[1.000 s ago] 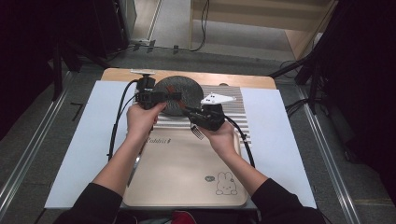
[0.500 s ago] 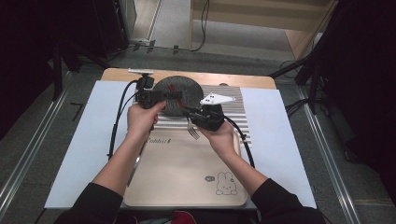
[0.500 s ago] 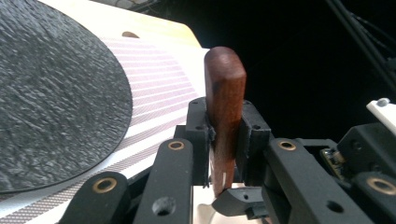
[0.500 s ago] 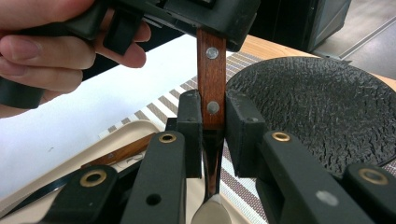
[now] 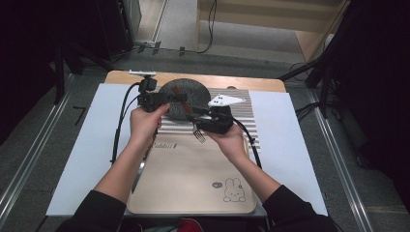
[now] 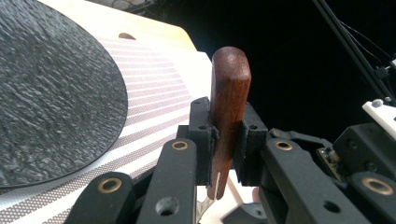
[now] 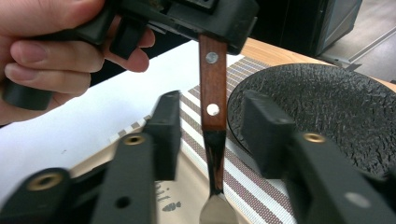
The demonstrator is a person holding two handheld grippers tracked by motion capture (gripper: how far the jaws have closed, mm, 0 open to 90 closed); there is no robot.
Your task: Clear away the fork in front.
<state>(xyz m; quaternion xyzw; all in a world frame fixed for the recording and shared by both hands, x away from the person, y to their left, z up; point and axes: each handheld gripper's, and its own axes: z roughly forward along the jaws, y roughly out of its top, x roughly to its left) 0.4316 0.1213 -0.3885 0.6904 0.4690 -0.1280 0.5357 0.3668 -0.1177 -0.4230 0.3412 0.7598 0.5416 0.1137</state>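
Observation:
A fork with a reddish wooden handle (image 6: 229, 93) hangs upright, tines (image 5: 198, 134) down, over the striped placemat (image 5: 244, 121). My left gripper (image 6: 224, 140) is shut on the handle's upper end and shows from the front (image 7: 187, 14) in the right gripper view. My right gripper (image 7: 212, 121) is open, one jaw on each side of the riveted handle (image 7: 213, 88) with gaps to both. In the high view the left gripper (image 5: 180, 98) and right gripper (image 5: 199, 117) meet in front of a black textured plate (image 5: 188, 92).
The black plate (image 7: 327, 107) lies at the back of the striped placemat. A beige mat with a rabbit drawing (image 5: 193, 179) lies nearer the person, over a white sheet (image 5: 87, 154). The wooden table edge (image 5: 251, 82) runs behind; dark floor and cables lie beyond.

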